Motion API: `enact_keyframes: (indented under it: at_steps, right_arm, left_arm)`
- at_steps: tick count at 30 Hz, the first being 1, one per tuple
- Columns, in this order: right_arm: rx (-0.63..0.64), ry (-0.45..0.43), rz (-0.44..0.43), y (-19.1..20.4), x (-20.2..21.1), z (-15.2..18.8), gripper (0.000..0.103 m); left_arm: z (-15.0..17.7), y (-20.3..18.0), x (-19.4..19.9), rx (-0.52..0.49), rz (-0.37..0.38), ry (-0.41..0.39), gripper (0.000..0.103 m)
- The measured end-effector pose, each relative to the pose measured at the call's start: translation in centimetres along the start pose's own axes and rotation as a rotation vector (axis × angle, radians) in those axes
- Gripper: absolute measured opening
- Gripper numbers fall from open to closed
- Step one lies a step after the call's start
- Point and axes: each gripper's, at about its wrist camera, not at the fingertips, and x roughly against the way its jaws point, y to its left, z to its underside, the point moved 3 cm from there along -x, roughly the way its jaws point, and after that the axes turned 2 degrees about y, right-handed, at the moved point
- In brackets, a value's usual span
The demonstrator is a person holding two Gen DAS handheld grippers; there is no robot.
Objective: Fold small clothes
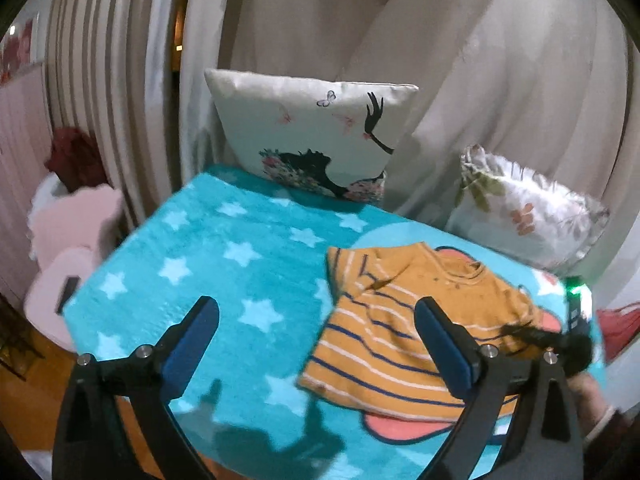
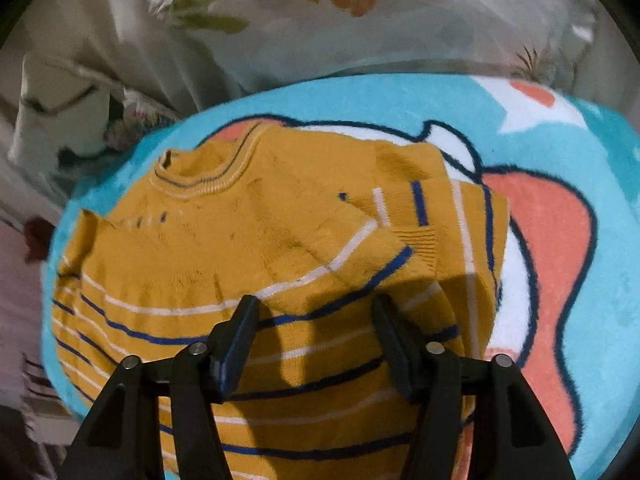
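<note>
Left wrist view: left hand-held gripper (image 1: 316, 312) is held wide open and empty over the star-printed blanket (image 1: 224, 248). Striped mustard sweater (image 1: 400, 320) is seen lying right of it, collar far, hem near.

Right wrist view: right hand-held gripper (image 2: 316, 312) is parted above the sweater (image 2: 280, 240), nothing gripped; collar far-left.

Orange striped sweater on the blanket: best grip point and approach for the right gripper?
Take the sweater at its striped bottom hem, nearest the right gripper, coming down from above on the near side. The hem is a free edge lying flat on the blanket; both sleeves already look folded in, so lifting it toward the collar should fold it.
</note>
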Motion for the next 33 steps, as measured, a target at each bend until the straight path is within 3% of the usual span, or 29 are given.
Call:
enact_keyframes:
  at_steps: [3, 8, 12, 14, 19, 20, 22, 24, 30, 33]
  right_arm:
    - [0.025, -0.003, 0.041, 0.9, -0.4, 0.1, 0.083]
    - [0.039, 0.000, 0.031, 1.7, -1.4, 0.1, 0.103]
    - [0.158, 0.089, 0.160, 4.0, -2.9, -0.5, 0.103]
    - [0.137, 0.105, 0.207, 4.6, -2.1, -0.9, 0.102]
    - [0.130, -0.079, 0.260, 10.5, 2.3, -2.7, 0.101]
    - [0.143, -0.103, 0.228, 12.4, 2.7, -3.0, 0.100]
    - [0.173, -0.095, 0.158, 16.0, 2.1, -3.5, 0.087]
    - [0.192, -0.049, 0.097, 19.3, 0.5, -3.8, 0.059]
    - [0.191, 0.086, 0.024, 25.9, -6.2, -4.9, 0.055]
    - [0.212, 0.109, 0.086, 27.4, -8.6, -5.0, 0.057]
  left_arm:
    - [-0.3, 0.2, -0.8, 0.026, -0.003, 0.009, 0.098]
    - [-0.3, 0.7, -2.3, 0.004, -0.024, 0.021, 0.098]
    - [-0.3, 2.3, -3.6, -0.024, -0.060, 0.032, 0.098]
    - [-0.5, 3.9, -4.3, -0.020, -0.059, 0.051, 0.098]
    - [-1.1, 7.3, -6.3, -0.049, -0.064, 0.110, 0.098]
    - [-1.2, 7.8, -6.6, -0.045, -0.064, 0.115, 0.098]
    - [-1.3, 9.2, -7.5, -0.024, -0.049, 0.137, 0.098]
    - [-1.3, 10.6, -8.5, -0.001, -0.042, 0.176, 0.098]
    - [-1.0, 13.6, -9.5, 0.016, -0.050, 0.212, 0.098]
    - [-0.5, 14.8, -9.8, 0.016, -0.057, 0.233, 0.098]
